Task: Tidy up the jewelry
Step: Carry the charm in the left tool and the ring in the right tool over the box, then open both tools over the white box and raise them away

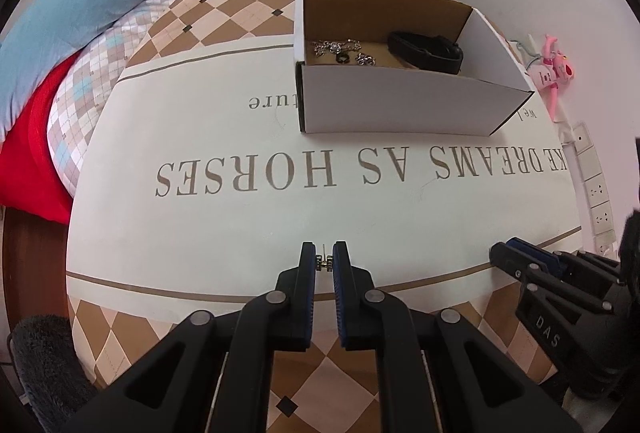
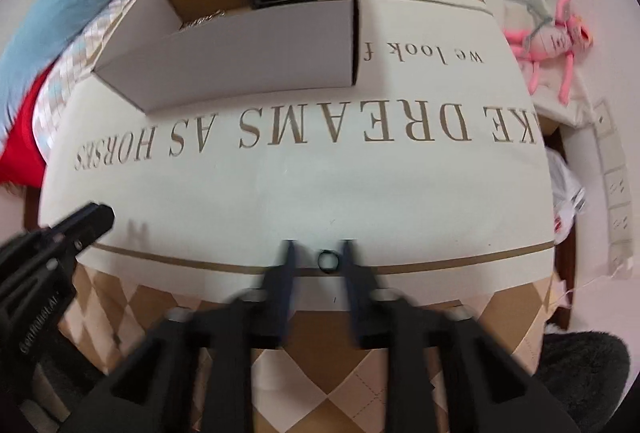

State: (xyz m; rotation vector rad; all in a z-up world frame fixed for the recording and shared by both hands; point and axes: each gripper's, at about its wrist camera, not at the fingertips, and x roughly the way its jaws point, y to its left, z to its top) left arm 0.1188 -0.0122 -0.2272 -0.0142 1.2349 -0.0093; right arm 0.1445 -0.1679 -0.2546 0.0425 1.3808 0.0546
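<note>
My left gripper [image 1: 324, 261] is shut on a small silver earring [image 1: 323, 262] just above the cloth-covered table [image 1: 240, 217]. An open white cardboard box [image 1: 400, 105] stands at the far side. It holds silver chains [image 1: 340, 51] and a black strap [image 1: 426, 51]. My right gripper [image 2: 318, 259] is open around a small black ring [image 2: 329, 259] lying on the table near the front edge; the fingers are apart from it and blurred. The right gripper also shows in the left wrist view [image 1: 508, 253]. The left gripper shows in the right wrist view [image 2: 96, 219].
A bed with blue, checked and red bedding [image 1: 92, 5] runs along the left. A pink plush toy [image 1: 554, 69] and wall sockets [image 1: 596, 189] are at the right wall. A dark fuzzy seat [image 1: 44, 369] is at the table's near left.
</note>
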